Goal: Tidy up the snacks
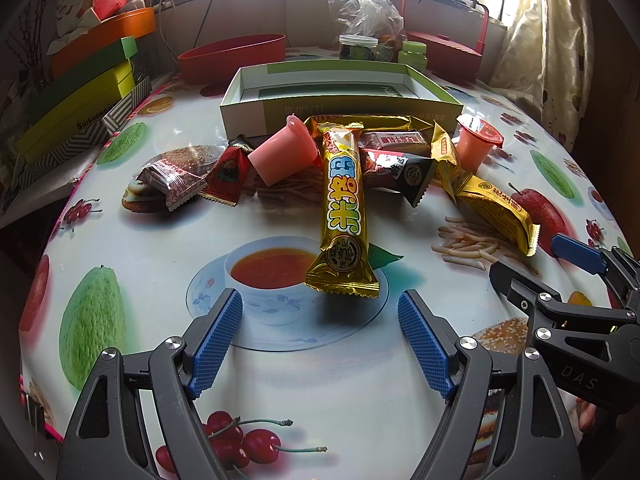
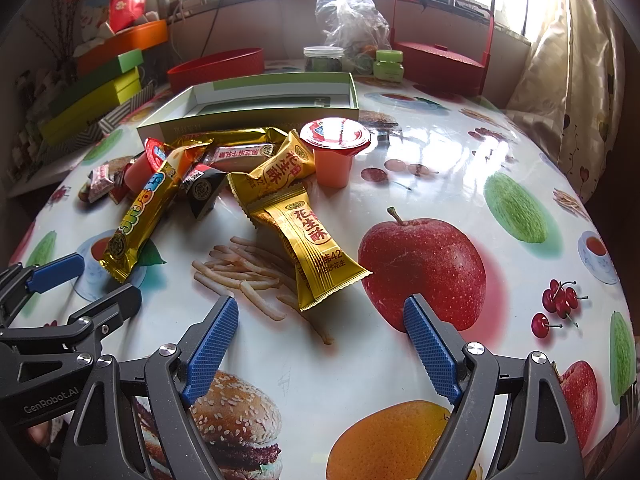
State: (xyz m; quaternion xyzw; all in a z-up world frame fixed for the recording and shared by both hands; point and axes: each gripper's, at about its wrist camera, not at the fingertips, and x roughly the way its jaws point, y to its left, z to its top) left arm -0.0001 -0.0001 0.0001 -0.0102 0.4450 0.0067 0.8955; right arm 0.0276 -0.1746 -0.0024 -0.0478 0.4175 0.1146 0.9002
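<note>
Your left gripper (image 1: 320, 332) hangs low over the table (image 1: 280, 420) with its jaws spread wide, nothing between the blue pads (image 1: 216, 344). Dead ahead at twelve o'clock lies the long gold snack bar (image 1: 345, 204), its near end just beyond your fingertips, its far end propped on the heap. Behind it, a tipped pink jelly cup (image 1: 282, 152) sits at eleven o'clock, with a red-and-white wrapper (image 1: 174, 178) and a small red packet (image 1: 225, 174) further out at ten. The open box (image 1: 244, 114) waits at twelve, just behind the pile.

Your right gripper (image 2: 322, 332) is spread wide too, holding nothing. The gold peanut candy packet (image 2: 314, 256) lies at twelve o'clock just past its pads, overlapping a second gold packet (image 2: 276, 170) beyond. An upright jelly cup (image 2: 334, 152) stands at twelve further back, touching that second packet, with the box at eleven.
</note>
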